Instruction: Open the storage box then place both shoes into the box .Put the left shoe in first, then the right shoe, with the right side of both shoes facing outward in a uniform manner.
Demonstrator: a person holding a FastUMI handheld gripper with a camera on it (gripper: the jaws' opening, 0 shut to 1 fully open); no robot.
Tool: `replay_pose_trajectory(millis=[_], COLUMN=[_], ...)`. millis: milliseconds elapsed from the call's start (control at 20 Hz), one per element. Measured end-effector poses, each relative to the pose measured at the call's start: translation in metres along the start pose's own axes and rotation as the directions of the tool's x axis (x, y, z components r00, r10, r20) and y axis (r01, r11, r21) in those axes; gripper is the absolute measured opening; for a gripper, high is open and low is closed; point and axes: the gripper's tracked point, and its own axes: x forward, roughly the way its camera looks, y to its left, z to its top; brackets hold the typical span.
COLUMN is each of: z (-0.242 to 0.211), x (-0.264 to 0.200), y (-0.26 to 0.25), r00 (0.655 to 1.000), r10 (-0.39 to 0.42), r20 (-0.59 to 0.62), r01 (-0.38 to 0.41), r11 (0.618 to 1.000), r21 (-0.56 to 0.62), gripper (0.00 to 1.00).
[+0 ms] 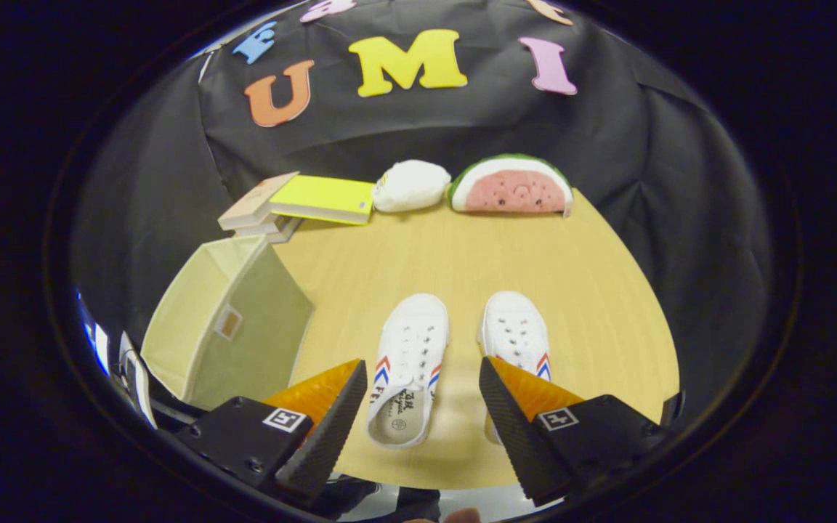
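Gripper (422, 407): one, fingers spread wide and holding nothing, poised over the near edge of the table (571, 290). Left shoe (407, 367): one, white, laced, striped at the side, toe pointing far, heel opening near; it lies between the fingers, close beside the left finger. Right shoe (516, 330): one, matching, just to the right of the first and parallel to it; its heel end is hidden behind the right finger. Storage box (222, 327): one, pale green fabric, at the near left of the table, well to the left of the shoes; it appears tipped, with an opening seen toward its far left side, though whether a lid or flap closes it cannot be told. Step in hand, as judged: opening the box, since neither shoe is lifted. To do it well, swing the gripper left past the left shoe without nudging it, take only the fabric edge or flap between the fingers, and pull gently so the light box does not slide or collapse. Far side of the table: books (295, 203), a small stack with one yellow cover on top; one white plush (411, 185); one watermelon plush (511, 187).
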Motion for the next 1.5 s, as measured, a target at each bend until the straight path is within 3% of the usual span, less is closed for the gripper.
replay_pose_trajectory(millis=[500, 600, 750, 1050, 1150, 1300, 1500], z=[-0.031, -0.035, -0.037, -0.036, -0.036, -0.037, -0.034], x=[0.072, 0.08, 0.087, 0.086, 0.084, 0.073, 0.04], y=[-0.013, -0.014, -0.009, 0.005, 0.007, 0.011, 0.025], r00=[0.97, 0.959, 0.944, 0.923, 0.92, 0.916, 0.923], r10=[0.006, 0.029, 0.066, 0.145, 0.172, 0.193, 0.201], r20=[-0.243, -0.28, -0.324, -0.355, -0.353, -0.353, -0.327], r01=[0.004, -0.011, -0.041, -0.106, -0.12, -0.124, -0.122], r11=[0.999, 0.998, 0.995, 0.986, 0.979, 0.97, 0.962], r21=[0.042, 0.063, 0.086, 0.127, 0.164, 0.208, 0.246], gripper=[0.96, 0.92, 0.77, 0.21, 0.12, 0.06, 0.06])
